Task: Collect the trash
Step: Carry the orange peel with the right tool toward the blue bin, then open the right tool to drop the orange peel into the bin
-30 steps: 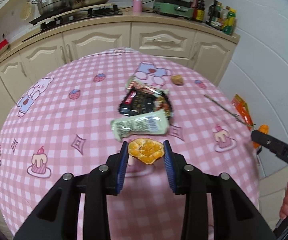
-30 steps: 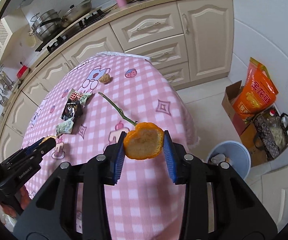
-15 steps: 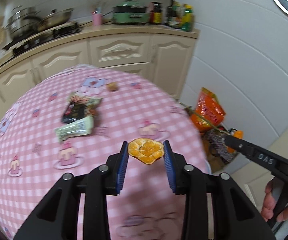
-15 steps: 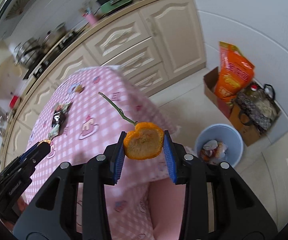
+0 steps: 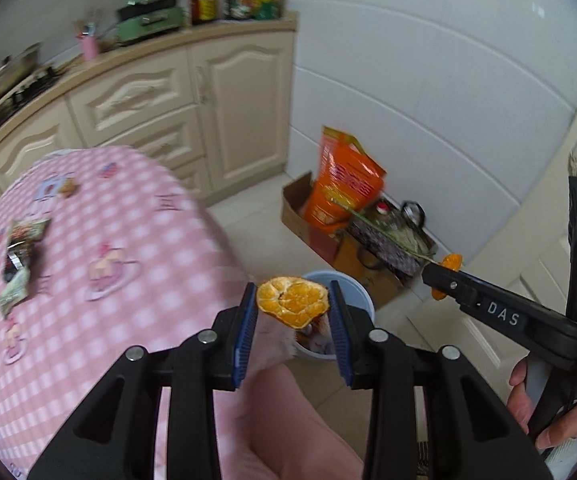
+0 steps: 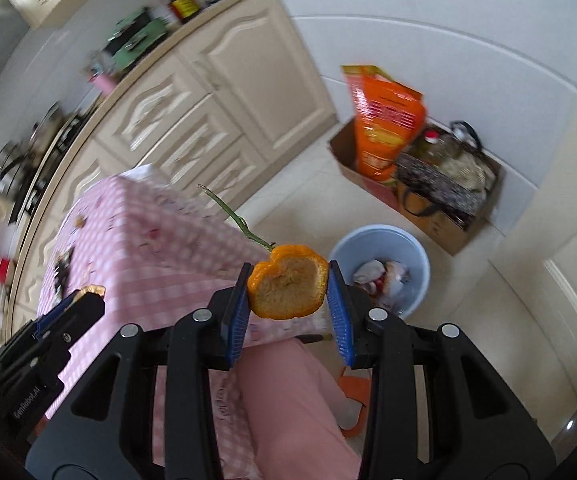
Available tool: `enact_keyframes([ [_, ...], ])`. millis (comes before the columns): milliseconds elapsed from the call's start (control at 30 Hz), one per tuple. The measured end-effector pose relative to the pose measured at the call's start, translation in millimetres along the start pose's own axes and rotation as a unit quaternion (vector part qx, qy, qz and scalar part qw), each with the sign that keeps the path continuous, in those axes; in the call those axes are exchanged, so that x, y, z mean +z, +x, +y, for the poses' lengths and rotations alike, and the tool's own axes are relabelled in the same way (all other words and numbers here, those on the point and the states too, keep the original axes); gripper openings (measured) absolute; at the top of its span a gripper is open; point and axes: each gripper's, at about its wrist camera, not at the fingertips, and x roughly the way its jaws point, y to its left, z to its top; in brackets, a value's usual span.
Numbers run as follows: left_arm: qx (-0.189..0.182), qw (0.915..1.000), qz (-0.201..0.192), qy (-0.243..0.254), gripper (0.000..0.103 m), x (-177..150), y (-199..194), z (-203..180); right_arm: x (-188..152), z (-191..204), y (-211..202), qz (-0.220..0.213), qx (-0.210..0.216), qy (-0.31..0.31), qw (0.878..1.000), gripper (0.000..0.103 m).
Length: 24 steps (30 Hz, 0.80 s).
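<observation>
Left wrist view
- Left gripper: clenched on a dried orange half, cut face up, held between the blue pads.
- Trash bin: pale blue, on the floor directly behind the held fruit, partly hidden by it.
- Table: pink checked cloth at left, with wrappers lying near its far edge.
- Right gripper: reached in from the right, gripped by a hand.

Right wrist view
- Right gripper: grasped an orange peel with a long green stem.
- Trash bin: just right of the peel, rubbish inside.
- Orange bag: stood in a cardboard box by the wall.
</observation>
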Motion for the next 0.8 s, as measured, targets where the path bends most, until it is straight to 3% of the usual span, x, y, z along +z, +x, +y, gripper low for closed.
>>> enact_keyframes([
  [300, -0.007, 0.9975, 0.061, 0.036, 0.034, 6, 65, -58, 4, -55, 1, 0.003, -0.027, 0.049, 0.998, 0.036],
  [700, -0.007, 0.9918, 0.123, 0.031, 0.035, 26, 141, -89, 27, -91, 26, 0.025, -0.052, 0.065, 0.996, 0.036],
  [733, -0.003, 0.9912, 0.128, 0.032, 0.037, 28, 145, -89, 28, -94, 29, 0.028, -0.053, 0.067, 0.996, 0.036],
  [800, 0.019, 0.9876, 0.152, 0.032, 0.056, 33, 160, -89, 29, -98, 36, 0.036, -0.056, 0.071, 0.995, 0.036],
])
